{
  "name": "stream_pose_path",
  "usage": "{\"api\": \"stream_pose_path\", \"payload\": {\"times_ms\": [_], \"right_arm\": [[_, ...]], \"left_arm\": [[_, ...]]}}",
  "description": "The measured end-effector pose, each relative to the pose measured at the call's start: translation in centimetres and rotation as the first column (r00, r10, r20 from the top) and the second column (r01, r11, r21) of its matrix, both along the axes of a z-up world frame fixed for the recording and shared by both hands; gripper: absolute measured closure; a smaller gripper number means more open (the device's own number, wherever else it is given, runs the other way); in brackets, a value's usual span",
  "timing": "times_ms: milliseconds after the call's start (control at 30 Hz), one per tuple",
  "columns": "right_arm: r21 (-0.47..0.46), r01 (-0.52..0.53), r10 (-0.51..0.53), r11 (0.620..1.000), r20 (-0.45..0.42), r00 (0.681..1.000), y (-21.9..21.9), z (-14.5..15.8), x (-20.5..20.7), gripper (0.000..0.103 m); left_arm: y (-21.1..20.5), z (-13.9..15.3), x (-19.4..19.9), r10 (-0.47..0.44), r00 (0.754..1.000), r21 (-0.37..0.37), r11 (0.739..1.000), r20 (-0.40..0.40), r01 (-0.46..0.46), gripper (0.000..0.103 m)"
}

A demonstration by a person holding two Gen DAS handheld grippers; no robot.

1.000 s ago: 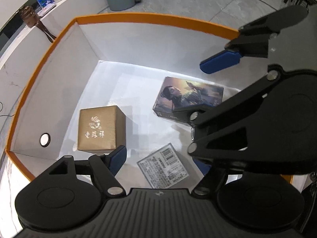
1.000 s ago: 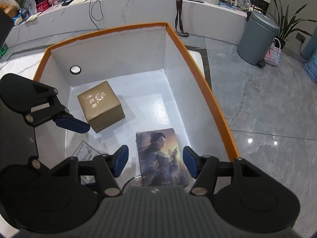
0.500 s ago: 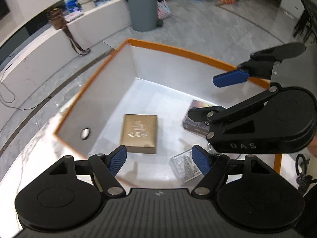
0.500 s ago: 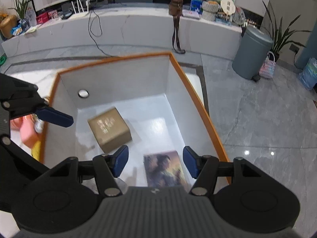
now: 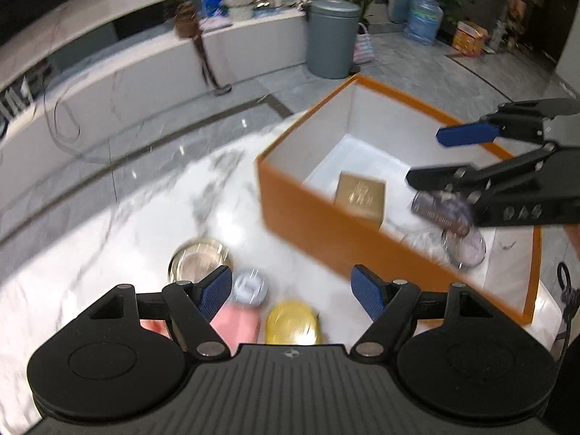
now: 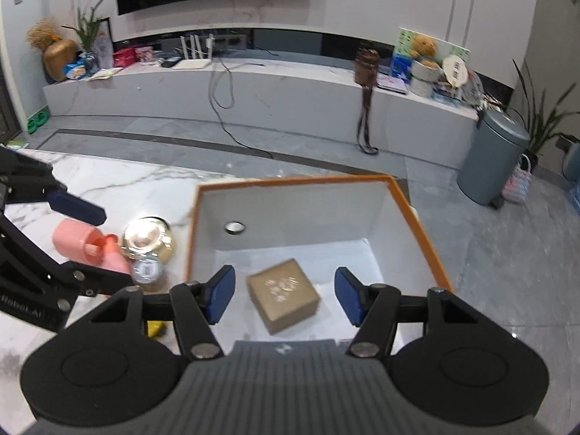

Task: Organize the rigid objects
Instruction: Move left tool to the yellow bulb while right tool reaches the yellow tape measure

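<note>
An orange-rimmed white box (image 5: 301,217) (image 6: 413,214) stands on the marble table. Inside lie a gold cube box (image 5: 360,195) (image 6: 282,299), a picture-printed box (image 5: 442,214) and a clear-wrapped pack (image 5: 427,243). Left of the box on the table sit a pink bottle (image 5: 235,326) (image 6: 87,243), a gold tin (image 5: 293,326) (image 6: 148,239), a small silver can (image 5: 250,286) (image 6: 146,270) and a round metal lid (image 5: 199,257). My left gripper (image 5: 291,291) is open and empty above these items. My right gripper (image 6: 284,295) is open and empty above the box.
The marble table (image 5: 108,253) (image 6: 127,185) ends at a grey tiled floor. A grey bin (image 6: 491,159) (image 5: 331,40) stands on the floor right of the box. A low white bench (image 6: 253,83) with clutter runs along the far wall.
Both grippers have risen out of the box and pulled back. The left gripper has swung left, now over the items on the table. Both remain open and empty.
</note>
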State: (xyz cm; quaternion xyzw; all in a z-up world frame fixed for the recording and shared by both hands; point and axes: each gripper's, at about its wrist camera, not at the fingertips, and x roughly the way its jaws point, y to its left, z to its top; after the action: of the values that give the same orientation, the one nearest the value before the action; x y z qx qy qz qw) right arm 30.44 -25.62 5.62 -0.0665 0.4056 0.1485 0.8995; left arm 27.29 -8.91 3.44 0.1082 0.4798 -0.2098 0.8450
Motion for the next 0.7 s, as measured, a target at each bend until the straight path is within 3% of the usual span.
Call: {"api": "stream_pose_path", "payload": {"times_ms": [200,433,567,700], "right_arm": [[-0.028,-0.075,0.075,0.997,0.013,0.997,3.0,-0.4,-0.9,0.042],[-0.071,-0.153,0.154,0.986,0.005,0.988,5.9,-1.4,-2.0,0.042],[-0.091,-0.187,0.188,0.978,-0.003,0.982,6.9,-2.0,-2.7,0.042],[-0.106,-0.222,0.22,0.969,-0.023,0.975,8.1,-2.8,-3.3,0.041]], "left_arm": [[3.9,-1.8,-2.5,0.067,0.997,-0.049,0.996,-0.039,-0.069,0.015],[5.3,-4.1,-5.5,0.06,0.997,-0.03,0.998,-0.054,-0.061,0.015],[6.3,-5.0,-7.0,0.102,0.992,-0.07,0.992,-0.068,-0.107,0.015],[6.5,-5.9,-8.0,0.139,0.989,-0.065,0.988,-0.055,-0.142,0.015]]}}
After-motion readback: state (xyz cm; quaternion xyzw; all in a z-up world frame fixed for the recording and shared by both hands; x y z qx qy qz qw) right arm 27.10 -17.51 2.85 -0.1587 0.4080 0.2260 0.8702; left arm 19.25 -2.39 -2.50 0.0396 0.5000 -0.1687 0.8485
